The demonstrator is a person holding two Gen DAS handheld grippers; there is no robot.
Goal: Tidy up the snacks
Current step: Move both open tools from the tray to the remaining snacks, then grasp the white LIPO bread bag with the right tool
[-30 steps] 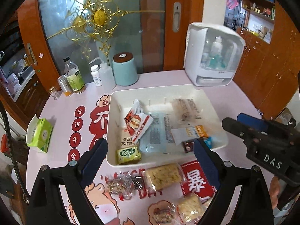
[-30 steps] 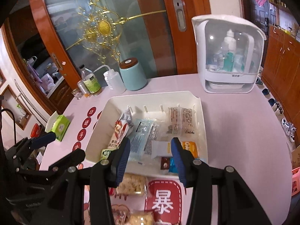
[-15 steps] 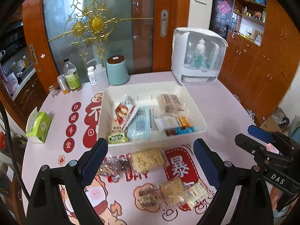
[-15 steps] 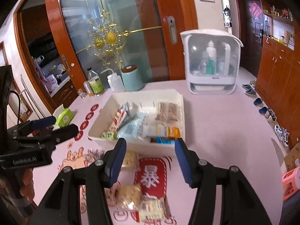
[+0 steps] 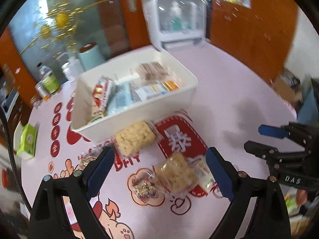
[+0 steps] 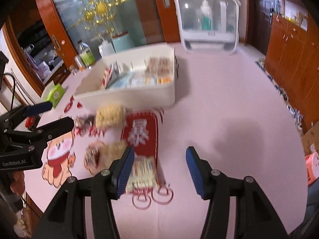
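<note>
A white tray (image 5: 139, 119) holding several wrapped snacks stands mid-table. Loose packets lie in front of it: a rice cracker (image 5: 134, 139) against the tray wall, a second cracker (image 5: 175, 174), a dark nut bar (image 5: 144, 188), a printed packet (image 5: 203, 172) and a candy (image 5: 87, 157). My left gripper (image 5: 158, 159) hangs open above the second cracker and nut bar, gripping nothing. My right gripper (image 6: 159, 155) is open over bare tablecloth; the printed packet (image 6: 143, 173) lies just beside its left finger (image 6: 123, 167). Each gripper shows in the other's view: right (image 5: 265, 139), left (image 6: 53, 115).
At the table's far side stand a white cabinet box (image 5: 175, 20), a teal canister (image 5: 91, 55) and bottles (image 5: 48, 79). A green tissue pack (image 5: 28, 139) sits at the left edge. Beyond the right table edge are a cardboard box (image 6: 311, 139) and a pink stool (image 6: 313, 167).
Both grippers have drawn back from the tray and come down over the loose packets in front of it. The right jaws stand wider than a second ago. The left view has rolled.
</note>
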